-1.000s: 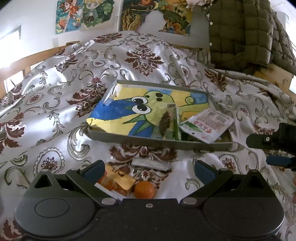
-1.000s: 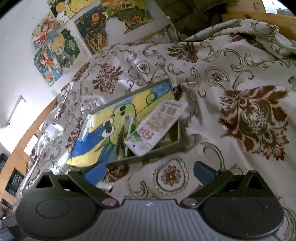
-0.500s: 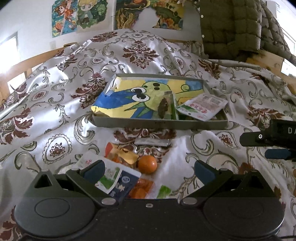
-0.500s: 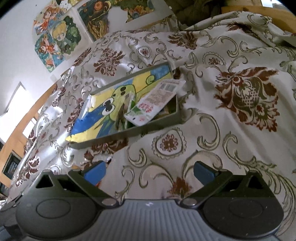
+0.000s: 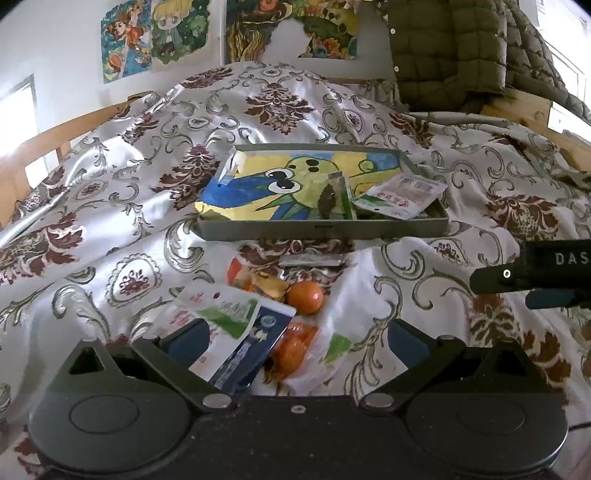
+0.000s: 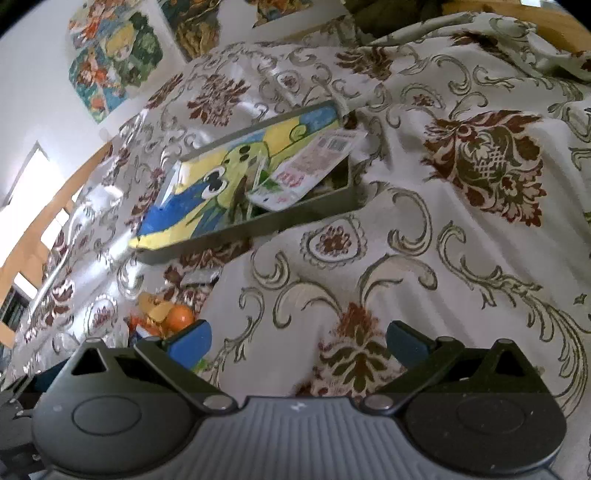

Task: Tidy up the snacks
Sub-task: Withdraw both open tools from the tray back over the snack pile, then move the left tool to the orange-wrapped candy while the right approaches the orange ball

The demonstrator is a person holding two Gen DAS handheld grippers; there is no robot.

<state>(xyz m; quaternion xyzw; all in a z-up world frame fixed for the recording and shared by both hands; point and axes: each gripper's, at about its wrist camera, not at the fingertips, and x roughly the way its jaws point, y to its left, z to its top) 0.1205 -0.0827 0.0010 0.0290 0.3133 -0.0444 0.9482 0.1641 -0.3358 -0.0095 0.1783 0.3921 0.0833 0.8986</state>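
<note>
A grey tray (image 5: 321, 229) with a cartoon-painted bottom lies on the patterned bedspread; it holds a white-and-red packet (image 5: 400, 195) and a green-edged clear packet (image 5: 334, 197). It also shows in the right wrist view (image 6: 295, 218). In front of the tray lies a pile of snacks: a round orange (image 5: 305, 292), yellow-orange wrapped sweets (image 5: 258, 282), a white-green packet (image 5: 221, 314), a dark blue packet (image 5: 251, 350), a silver strip (image 5: 310, 261). My left gripper (image 5: 297, 338) is open just above the pile. My right gripper (image 6: 297, 341) is open and empty over bare bedspread; its side shows in the left wrist view (image 5: 532, 275).
The bedspread (image 5: 110, 206) covers a bed with a wooden frame (image 5: 55, 133). A green quilted jacket (image 5: 461, 48) hangs at the back right. Posters (image 5: 155, 33) are on the wall behind.
Both grippers have pulled back from the tray. The snack pile has come into fuller view under my left gripper. Both stay open and empty.
</note>
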